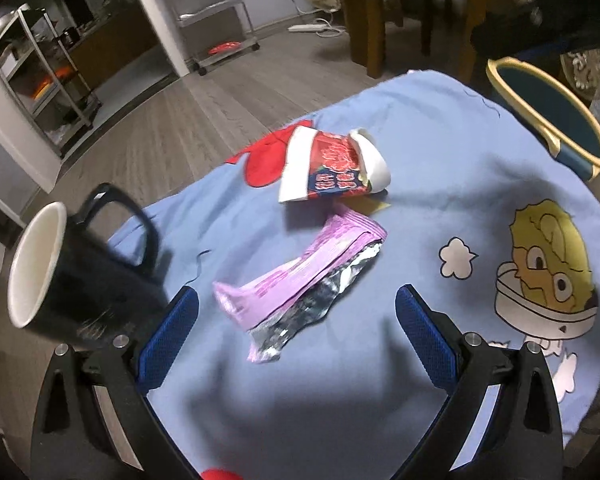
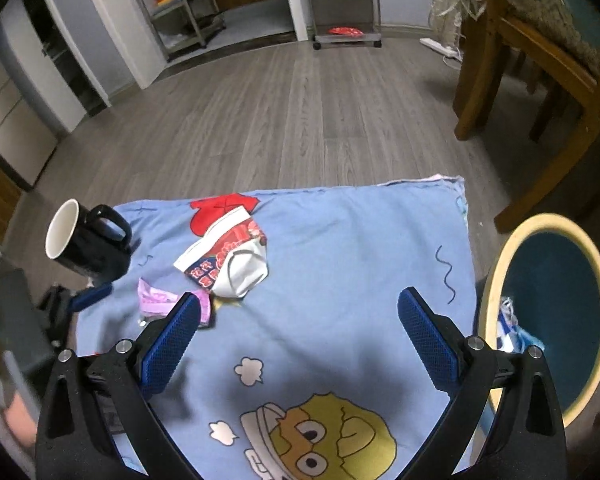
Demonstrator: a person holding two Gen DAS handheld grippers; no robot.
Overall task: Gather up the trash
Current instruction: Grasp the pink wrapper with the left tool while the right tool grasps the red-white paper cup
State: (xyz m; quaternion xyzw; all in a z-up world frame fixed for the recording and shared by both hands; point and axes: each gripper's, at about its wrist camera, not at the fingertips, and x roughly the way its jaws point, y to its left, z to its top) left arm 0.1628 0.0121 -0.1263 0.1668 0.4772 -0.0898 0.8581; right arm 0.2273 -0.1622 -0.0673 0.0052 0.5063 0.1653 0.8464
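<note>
A purple foil wrapper (image 1: pixel 300 280) lies torn open on the blue cartoon cloth (image 1: pixel 440 208), right between and just ahead of my open left gripper (image 1: pixel 296 304). Behind it lies a crushed red-and-white paper cup (image 1: pixel 332 166). In the right wrist view the same cup (image 2: pixel 230 256) and a corner of the wrapper (image 2: pixel 156 298) sit left of centre, ahead of my open right gripper (image 2: pixel 300 312), which holds nothing. A dark bin with a yellow rim (image 2: pixel 548 312) stands at the table's right side, with a blue-white wrapper (image 2: pixel 512 328) inside.
A black mug (image 1: pixel 76 276) with a white inside stands at the cloth's left edge, close to my left gripper's left finger. Wooden chairs (image 2: pixel 532 52) stand beyond the bin. Metal shelf carts (image 2: pixel 344 4) and grey wood floor (image 2: pixel 300 112) lie farther back.
</note>
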